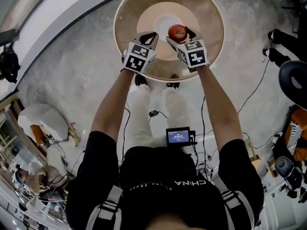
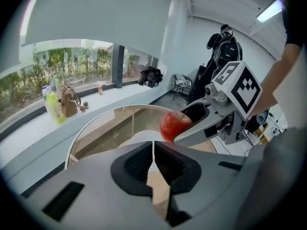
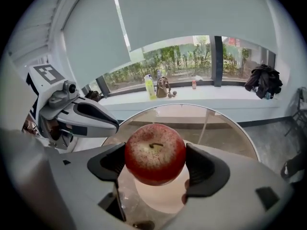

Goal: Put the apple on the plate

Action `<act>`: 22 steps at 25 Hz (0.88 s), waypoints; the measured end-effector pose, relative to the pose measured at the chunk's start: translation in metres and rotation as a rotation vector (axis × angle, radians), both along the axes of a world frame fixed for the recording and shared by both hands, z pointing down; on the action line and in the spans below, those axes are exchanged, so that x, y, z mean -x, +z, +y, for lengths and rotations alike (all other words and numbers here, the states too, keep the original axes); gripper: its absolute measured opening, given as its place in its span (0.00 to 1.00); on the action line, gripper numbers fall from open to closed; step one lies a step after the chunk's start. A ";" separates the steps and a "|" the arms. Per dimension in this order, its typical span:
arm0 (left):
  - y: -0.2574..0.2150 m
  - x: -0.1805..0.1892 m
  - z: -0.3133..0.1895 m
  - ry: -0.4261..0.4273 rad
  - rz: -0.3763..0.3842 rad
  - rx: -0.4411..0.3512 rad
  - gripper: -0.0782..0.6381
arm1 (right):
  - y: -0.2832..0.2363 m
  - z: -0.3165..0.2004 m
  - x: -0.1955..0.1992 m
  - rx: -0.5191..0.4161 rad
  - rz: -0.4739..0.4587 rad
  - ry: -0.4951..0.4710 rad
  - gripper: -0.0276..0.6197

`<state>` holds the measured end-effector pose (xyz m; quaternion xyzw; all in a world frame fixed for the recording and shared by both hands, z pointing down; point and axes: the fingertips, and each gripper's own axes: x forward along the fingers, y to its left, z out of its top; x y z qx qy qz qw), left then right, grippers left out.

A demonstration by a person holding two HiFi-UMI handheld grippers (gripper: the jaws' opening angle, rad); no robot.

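Note:
A red apple (image 1: 177,32) hangs above the round glass table (image 1: 122,8), with my right gripper (image 1: 179,34) shut on it. In the right gripper view the apple (image 3: 155,153) fills the gap between the dark pads, stem up, over a pale round plate (image 3: 160,198) at the table's middle. The plate (image 1: 163,18) lies just beyond the apple in the head view. My left gripper (image 1: 151,36) hovers beside it on the left, jaws shut on nothing (image 2: 153,159). From the left gripper view the apple (image 2: 171,125) shows at the right gripper's tip.
A windowsill behind the table carries a yellow bottle (image 3: 149,86), a brown bag (image 3: 163,87) and a dark jacket (image 3: 261,78). Cables run over the floor. A black seat (image 1: 292,78) stands at the right, and clutter sits at the lower left (image 1: 43,123).

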<state>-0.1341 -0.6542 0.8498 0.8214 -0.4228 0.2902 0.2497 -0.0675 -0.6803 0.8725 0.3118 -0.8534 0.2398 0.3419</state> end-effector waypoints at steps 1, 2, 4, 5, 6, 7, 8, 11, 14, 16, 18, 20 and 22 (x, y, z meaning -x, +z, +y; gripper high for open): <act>0.012 -0.001 -0.001 0.000 -0.002 0.004 0.15 | 0.012 -0.001 0.004 0.000 0.000 0.001 0.66; 0.023 -0.001 -0.002 -0.003 -0.002 0.008 0.15 | 0.024 -0.002 0.008 -0.001 0.002 0.002 0.66; 0.042 -0.001 -0.006 -0.010 -0.002 0.012 0.15 | 0.042 -0.006 0.013 -0.005 0.008 0.004 0.66; 0.051 -0.001 -0.009 -0.011 -0.003 0.014 0.15 | 0.050 -0.009 0.015 -0.007 0.011 0.006 0.66; 0.058 -0.001 -0.012 -0.010 -0.006 0.016 0.15 | 0.058 -0.013 0.016 -0.008 0.014 0.006 0.66; 0.065 -0.002 -0.016 -0.007 -0.008 0.018 0.15 | 0.065 -0.017 0.017 -0.009 0.017 0.004 0.66; 0.071 -0.002 -0.019 -0.005 -0.009 0.020 0.15 | 0.070 -0.021 0.017 -0.013 0.022 0.000 0.66; 0.082 -0.003 -0.024 -0.003 -0.006 0.023 0.15 | 0.081 -0.028 0.018 -0.038 0.046 -0.016 0.66; 0.088 -0.007 -0.024 0.001 0.000 0.024 0.15 | 0.089 -0.026 0.023 -0.055 0.060 -0.033 0.66; 0.093 -0.009 -0.025 0.004 0.000 0.026 0.15 | 0.096 -0.026 0.028 -0.043 0.056 -0.038 0.66; 0.096 -0.008 -0.025 0.003 0.000 0.028 0.15 | 0.101 -0.026 0.030 -0.023 0.045 -0.030 0.66; 0.097 -0.008 -0.021 0.002 0.001 0.031 0.15 | 0.103 -0.023 0.029 -0.007 0.039 -0.020 0.66; 0.093 -0.008 -0.016 0.004 0.003 0.034 0.15 | 0.103 -0.019 0.026 0.003 0.043 -0.019 0.66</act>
